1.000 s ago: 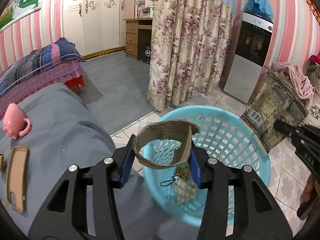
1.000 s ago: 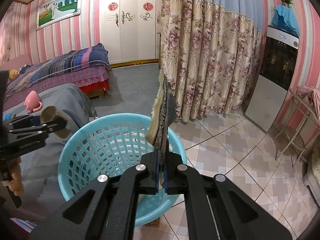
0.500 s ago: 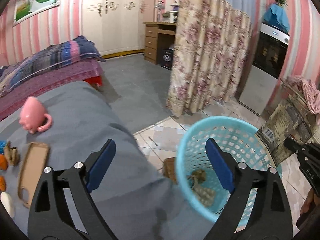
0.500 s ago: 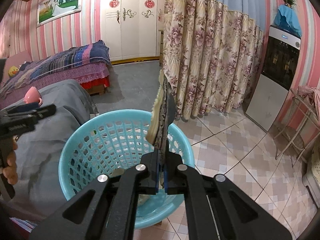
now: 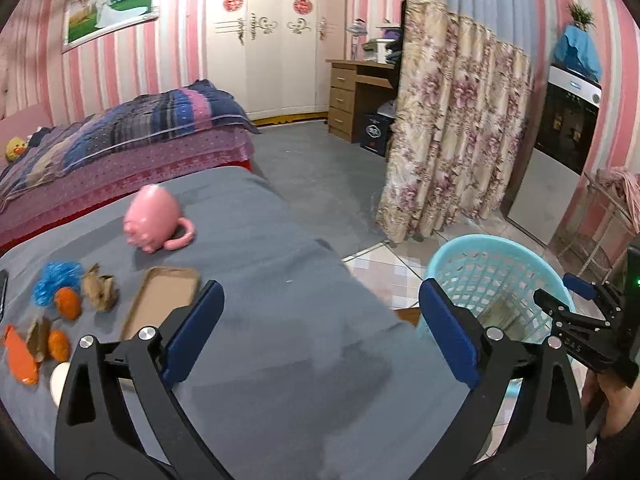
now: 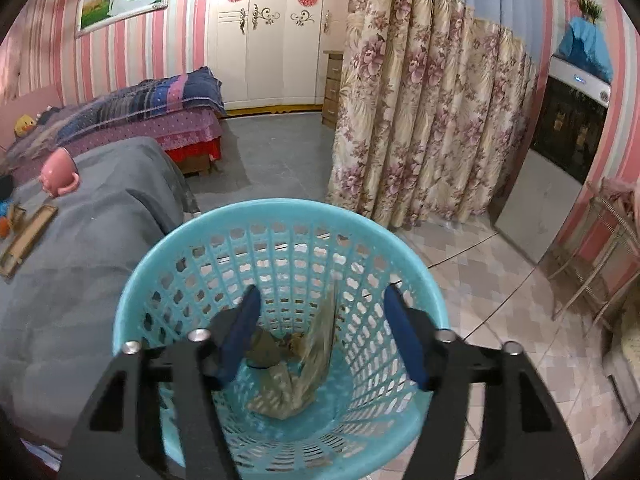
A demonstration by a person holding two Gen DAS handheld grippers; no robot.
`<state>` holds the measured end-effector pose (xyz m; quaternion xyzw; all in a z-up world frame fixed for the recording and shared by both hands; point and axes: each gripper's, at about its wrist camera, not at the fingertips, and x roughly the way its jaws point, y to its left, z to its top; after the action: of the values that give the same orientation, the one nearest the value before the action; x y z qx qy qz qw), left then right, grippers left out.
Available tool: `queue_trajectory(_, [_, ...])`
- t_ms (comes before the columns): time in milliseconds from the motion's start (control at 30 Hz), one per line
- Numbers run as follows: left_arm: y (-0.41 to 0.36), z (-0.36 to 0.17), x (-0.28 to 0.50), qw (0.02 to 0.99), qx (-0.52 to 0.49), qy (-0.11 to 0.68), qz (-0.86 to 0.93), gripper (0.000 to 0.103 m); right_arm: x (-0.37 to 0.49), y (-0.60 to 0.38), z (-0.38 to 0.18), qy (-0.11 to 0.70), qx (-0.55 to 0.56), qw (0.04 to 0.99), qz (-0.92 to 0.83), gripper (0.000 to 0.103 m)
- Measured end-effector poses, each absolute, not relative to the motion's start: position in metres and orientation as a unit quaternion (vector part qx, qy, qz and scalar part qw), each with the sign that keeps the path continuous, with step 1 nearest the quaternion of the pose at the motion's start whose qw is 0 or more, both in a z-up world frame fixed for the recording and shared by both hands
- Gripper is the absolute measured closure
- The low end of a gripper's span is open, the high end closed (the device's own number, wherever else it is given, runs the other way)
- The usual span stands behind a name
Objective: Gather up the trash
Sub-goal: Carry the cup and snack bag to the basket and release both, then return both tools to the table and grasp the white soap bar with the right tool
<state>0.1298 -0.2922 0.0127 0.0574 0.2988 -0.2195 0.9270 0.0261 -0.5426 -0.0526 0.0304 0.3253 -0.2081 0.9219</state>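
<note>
Hanging over the turquoise basket [image 6: 276,216], the right gripper [image 6: 322,330] is seen with its blue-padded jaws apart, having just been opening; nothing is pressed between the pads. The flat card strip [image 6: 320,344], thin and fibrous, is blurred between the jaws and inside the basket, its long axis running roughly upright, upper end toward the far wall of the basket. The basket is of moulded plastic lattice, round-rimmed; crumpled brown scraps [image 6: 276,384] are noted at its bottom. The left gripper [image 5: 320,328] is held over the grey cloth-covered table [image 5: 288,360] near its right edge, jaws spread wide and empty after opening. On the cloth toward the left edge are recorded a glossy pink pig-shaped mug [image 5: 154,220], a shallow brown tray [image 5: 160,300], a blue mesh ball [image 5: 56,282], orange peel pieces [image 5: 68,304] and a crumpled brown wad [image 5: 100,292].
</note>
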Motion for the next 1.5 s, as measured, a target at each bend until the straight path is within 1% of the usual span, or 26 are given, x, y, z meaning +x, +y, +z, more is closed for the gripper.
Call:
queue_trajectory(67, [-0.275, 0.014, 0.129, 0.930, 0.055, 0.297, -0.211, 0.007, 0.028, -0.539, -0.053, 0.326, 0.026, 0.921, -0.210, 0.019])
queue_trajectory(167, [-0.256, 0.017, 0.129, 0.934, 0.060, 0.293, -0.196, 0.006, 0.026, -0.533, -0.044, 0.307, 0.025, 0.925, -0.224, 0.009])
queue_trajectory(233, [-0.241, 0.021, 0.128, 0.937, 0.059, 0.290, -0.185, 0.006, 0.027, -0.528, -0.038, 0.298, 0.022, 0.925, -0.234, 0.007])
queue_trajectory(433, [-0.196, 0.028, 0.129, 0.944, 0.044, 0.286, -0.158, 0.006, 0.035, -0.498, -0.015, 0.278, 0.017, 0.935, -0.219, 0.006])
queue_trajectory(633, [-0.139, 0.036, 0.128, 0.952, 0.039, 0.280, -0.122, 0.006, 0.048, -0.447, 0.005, 0.258, 0.008, 0.949, -0.179, 0.005])
queue_trajectory(933, [-0.046, 0.036, 0.125, 0.958, 0.038, 0.279, -0.056, 0.006, 0.076, -0.363, 0.008, 0.258, -0.003, 0.960, -0.107, 0.005])
queue_trajectory(1200, [0.025, 0.016, 0.123, 0.955, 0.029, 0.296, -0.011, 0.006, 0.096, -0.296, 0.003, 0.264, -0.010, 0.962, -0.067, 0.005])
queue_trajectory(1500, [0.098, -0.026, 0.123, 0.942, -0.003, 0.334, 0.039, 0.006, 0.113, -0.221, -0.012, 0.277, -0.035, 0.960, -0.013, 0.005])
